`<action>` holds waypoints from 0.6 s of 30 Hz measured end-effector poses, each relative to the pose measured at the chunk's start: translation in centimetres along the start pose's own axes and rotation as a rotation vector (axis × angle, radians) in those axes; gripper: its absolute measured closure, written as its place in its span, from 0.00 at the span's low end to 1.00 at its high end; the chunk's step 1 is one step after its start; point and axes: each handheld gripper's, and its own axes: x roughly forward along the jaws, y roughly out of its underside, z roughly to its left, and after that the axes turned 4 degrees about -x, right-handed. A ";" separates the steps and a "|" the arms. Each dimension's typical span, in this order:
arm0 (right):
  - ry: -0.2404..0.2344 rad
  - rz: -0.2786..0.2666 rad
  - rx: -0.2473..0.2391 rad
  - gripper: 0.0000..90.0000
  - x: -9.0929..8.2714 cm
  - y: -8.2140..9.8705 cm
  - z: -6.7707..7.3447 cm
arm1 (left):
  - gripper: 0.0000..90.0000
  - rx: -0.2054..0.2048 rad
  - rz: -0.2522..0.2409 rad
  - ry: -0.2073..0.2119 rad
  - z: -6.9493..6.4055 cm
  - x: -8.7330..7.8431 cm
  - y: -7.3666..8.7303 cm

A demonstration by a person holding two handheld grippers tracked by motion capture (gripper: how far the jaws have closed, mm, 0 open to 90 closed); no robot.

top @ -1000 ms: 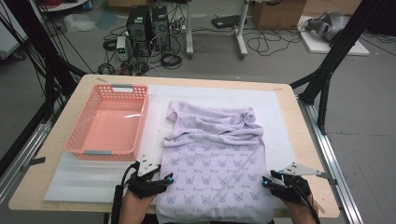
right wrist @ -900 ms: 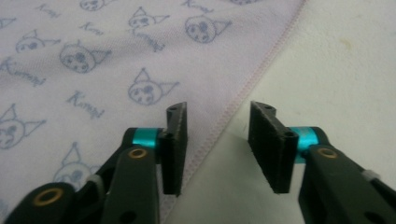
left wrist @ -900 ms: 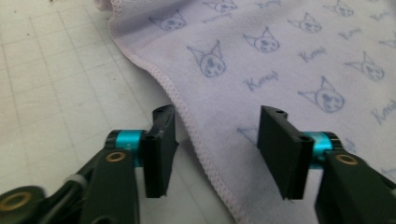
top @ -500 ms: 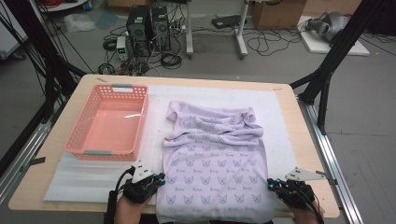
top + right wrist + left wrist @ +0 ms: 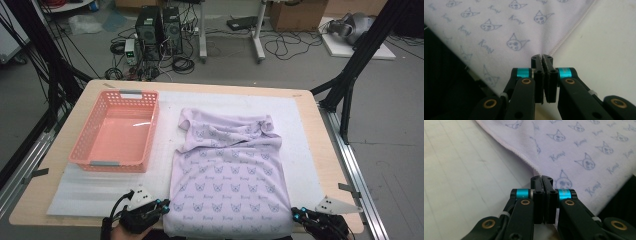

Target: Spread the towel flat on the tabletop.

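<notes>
Shirt (image 5: 230, 175) hem corners pinched between closed jaws of left gripper (image 5: 543, 180) and right gripper (image 5: 543, 58); grasp step done, next probably lift and fold forward evenly.

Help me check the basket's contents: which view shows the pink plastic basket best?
The high view: the pink plastic basket sits whole at table left, its inside bare. The two gripper views look along shut jaws at the lilac printed cloth instead.
</notes>
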 end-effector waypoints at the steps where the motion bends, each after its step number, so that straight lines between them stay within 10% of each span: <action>1: -0.006 0.007 -0.003 0.98 -0.2 0.2 0.3 | 0.97 0.005 0.004 0.003 -0.1 -0.1 0.3; 5: -0.003 0.007 0.004 0.84 0.0 0.3 0.8 | 0.63 -0.046 -0.069 -0.046 0.3 0.1 -0.1; 11: 0.095 -0.065 0.025 0.68 1.4 -2.5 -0.2 | 0.56 -0.051 -0.135 -0.048 1.6 1.7 -2.5; 15: 0.134 -0.049 0.056 0.67 3.3 -3.6 -1.6 | 0.52 -0.104 -0.100 -0.046 2.7 3.8 -3.4; 18: 0.132 -0.019 0.080 0.71 4.6 -3.6 -2.4 | 0.53 -0.058 -0.079 -0.072 2.3 4.7 -3.4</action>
